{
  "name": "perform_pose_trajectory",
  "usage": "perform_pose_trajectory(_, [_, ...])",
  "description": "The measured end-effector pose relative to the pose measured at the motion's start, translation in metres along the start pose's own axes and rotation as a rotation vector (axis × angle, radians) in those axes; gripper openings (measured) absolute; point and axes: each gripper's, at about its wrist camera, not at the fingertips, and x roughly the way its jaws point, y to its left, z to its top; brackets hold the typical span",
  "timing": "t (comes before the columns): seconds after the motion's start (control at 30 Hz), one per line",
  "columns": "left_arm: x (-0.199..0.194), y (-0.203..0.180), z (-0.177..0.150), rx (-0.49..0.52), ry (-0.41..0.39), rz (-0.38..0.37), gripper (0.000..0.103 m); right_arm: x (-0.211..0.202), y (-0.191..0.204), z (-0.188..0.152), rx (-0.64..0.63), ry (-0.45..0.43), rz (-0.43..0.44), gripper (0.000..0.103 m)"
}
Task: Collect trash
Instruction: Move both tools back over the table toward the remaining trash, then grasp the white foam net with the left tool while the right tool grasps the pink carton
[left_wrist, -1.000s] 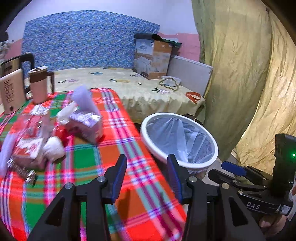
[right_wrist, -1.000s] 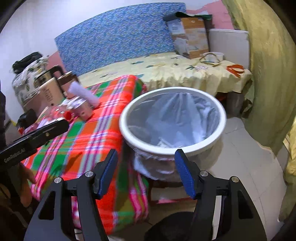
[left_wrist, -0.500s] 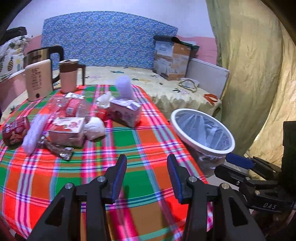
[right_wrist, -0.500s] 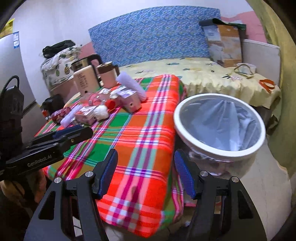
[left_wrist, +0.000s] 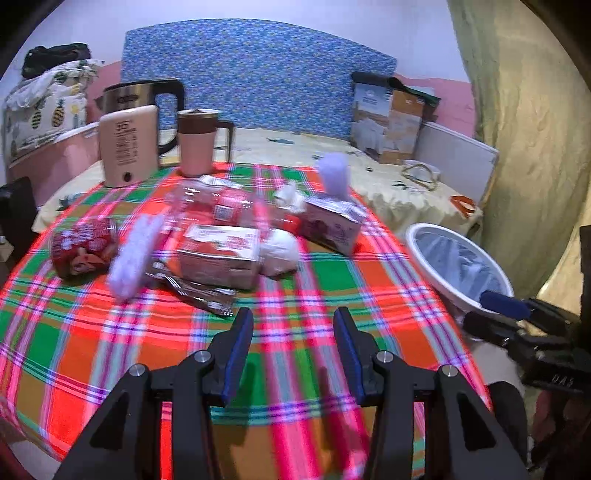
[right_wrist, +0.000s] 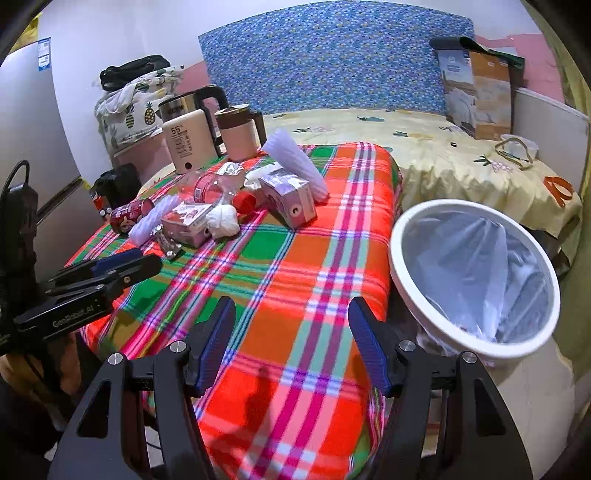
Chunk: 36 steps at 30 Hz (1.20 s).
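Note:
A pile of trash lies on the plaid tablecloth (left_wrist: 332, 273): a red can (left_wrist: 83, 247), a white foam sleeve (left_wrist: 135, 254), a pink carton (left_wrist: 219, 256), a crumpled tissue (left_wrist: 280, 253), a silver wrapper (left_wrist: 199, 295) and a purple carton (left_wrist: 332, 225). My left gripper (left_wrist: 293, 332) hovers open over bare cloth, short of the pile. The white-rimmed bin (right_wrist: 454, 204) with a plastic liner stands off the table's right edge. My right gripper (right_wrist: 291, 332) is open and empty above the table's near corner, left of the bin. The pile (right_wrist: 221, 218) lies far ahead of it.
At the table's back stand a steel kettle (left_wrist: 140, 99), a pink appliance (left_wrist: 127, 147) and a lidded mug (left_wrist: 195, 144). Behind is a bed with a yellow sheet (right_wrist: 424, 147) and a cardboard box (right_wrist: 476, 99). A curtain (left_wrist: 524, 147) hangs on the right, a fridge (right_wrist: 29, 147) on the left.
Both views have swung left, away from the bin and onto the table. The trash pile has moved toward the middle of the left wrist view. Neither gripper's jaws have changed.

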Motion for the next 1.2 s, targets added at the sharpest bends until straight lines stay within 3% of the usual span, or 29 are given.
perform_pose_trajectory(0.33, [0.008, 0.066, 0.015, -0.070, -0.020, 0.155, 0.047, 0.029, 0.003, 0.027, -0.042, 0.020, 0.002, 0.065])
perform_pose_trajectory(0.6, [0.036, 0.103, 0.025, -0.112, 0.038, 0.220, 0.049, 0.060, 0.001, 0.049, -0.086, 0.054, -0.006, 0.065])
perform_pose_trajectory(0.8, [0.058, 0.117, 0.030, -0.118, 0.097, 0.234, 0.049, 0.090, -0.003, 0.066, -0.114, 0.083, -0.009, 0.065])
perform_pose_trajectory(1.0, [0.068, 0.126, 0.032, -0.151, 0.141, 0.194, 0.049, 0.110, -0.004, 0.074, -0.129, 0.109, 0.005, 0.065])
perform_pose_trajectory(1.2, [0.069, 0.120, 0.032, -0.126, 0.143, 0.173, 0.027, 0.116, 0.000, 0.079, -0.126, 0.118, 0.042, 0.065])
